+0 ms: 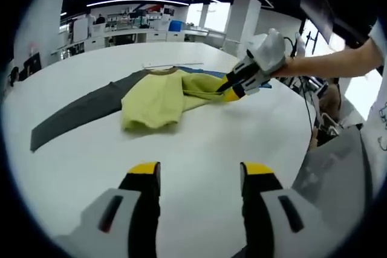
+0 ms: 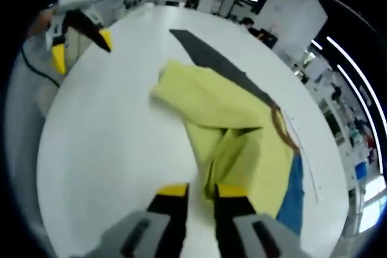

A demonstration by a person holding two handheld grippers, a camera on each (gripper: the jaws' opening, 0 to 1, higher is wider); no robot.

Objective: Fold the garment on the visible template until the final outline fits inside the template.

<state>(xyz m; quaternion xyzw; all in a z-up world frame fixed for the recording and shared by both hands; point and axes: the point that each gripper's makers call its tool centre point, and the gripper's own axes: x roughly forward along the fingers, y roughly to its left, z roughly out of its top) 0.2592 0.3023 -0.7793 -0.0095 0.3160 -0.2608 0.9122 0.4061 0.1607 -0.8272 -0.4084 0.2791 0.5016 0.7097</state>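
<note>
Garment (image 1: 158,98), yellow-green and partly folded, lies on the white table (image 1: 199,149) over a dark grey strip (image 1: 78,113) in the left gripper view; the left gripper (image 1: 201,176) hangs apart above bare tabletop. Right gripper view: the right gripper (image 2: 202,190) pinches the garment's edge, blue template (image 2: 293,200) just beside.

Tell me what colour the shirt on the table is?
Yellow-green shirt, clearest in the left gripper view.
</note>
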